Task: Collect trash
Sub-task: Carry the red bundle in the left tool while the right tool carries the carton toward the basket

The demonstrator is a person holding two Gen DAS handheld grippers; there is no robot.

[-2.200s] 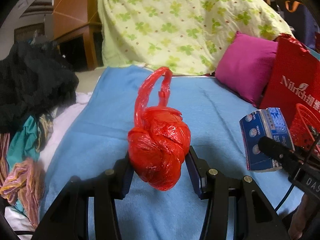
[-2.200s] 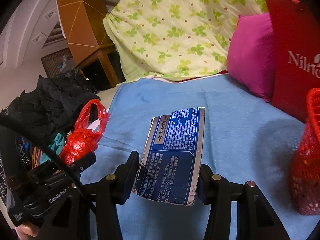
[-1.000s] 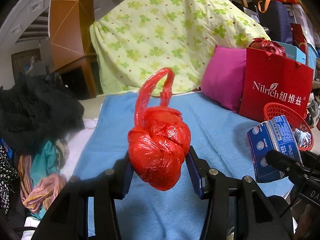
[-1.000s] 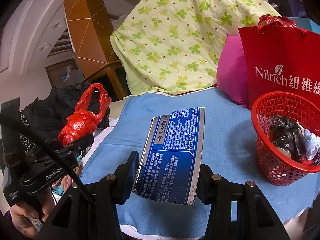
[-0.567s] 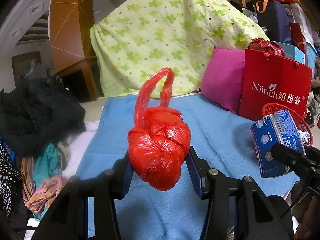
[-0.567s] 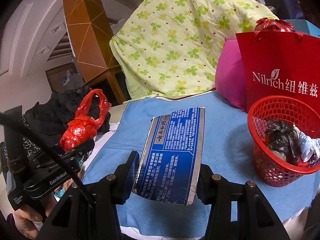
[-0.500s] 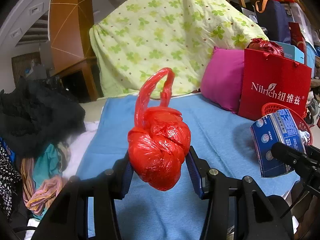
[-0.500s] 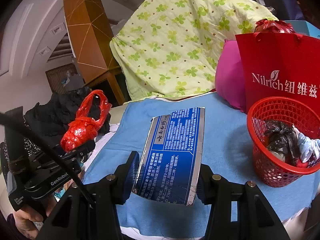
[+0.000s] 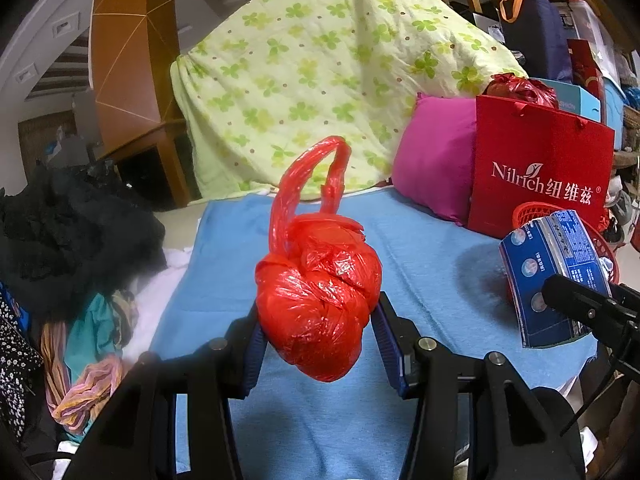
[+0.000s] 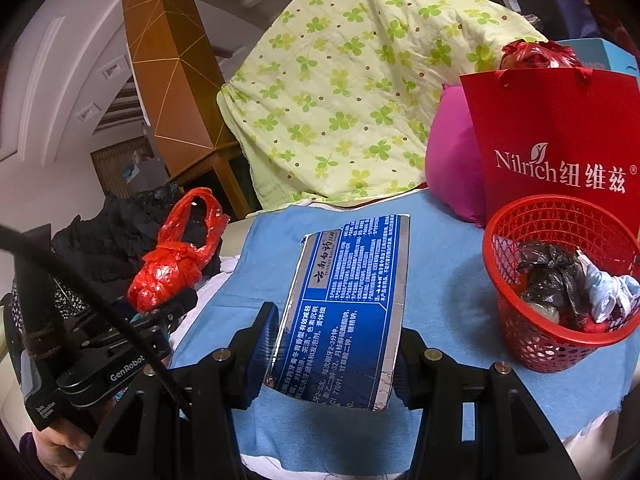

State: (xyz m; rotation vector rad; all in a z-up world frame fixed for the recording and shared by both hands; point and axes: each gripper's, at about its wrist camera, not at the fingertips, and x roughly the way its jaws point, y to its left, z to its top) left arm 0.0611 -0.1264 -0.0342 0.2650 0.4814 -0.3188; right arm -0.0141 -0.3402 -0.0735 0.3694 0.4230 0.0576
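The knotted red bag [image 9: 318, 300] looks soft, light and slippery, so the left gripper [image 9: 318, 340] pinching its bulging middle seems wise; the box [image 10: 346, 312], flat, stiff and crushable, sits clamped edgewise in the right gripper [image 10: 334, 344]; the basket [image 10: 560, 204] stands beside it on the blue sheet [image 10: 448, 264].

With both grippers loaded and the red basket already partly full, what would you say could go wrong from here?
The blue box is long and pinched only near its lower end by the right gripper, so it may pivot or catch the red basket rim. The basket looks light and could tip. The red bag bundle in the left gripper is slick, and its loop may snag a finger on release.
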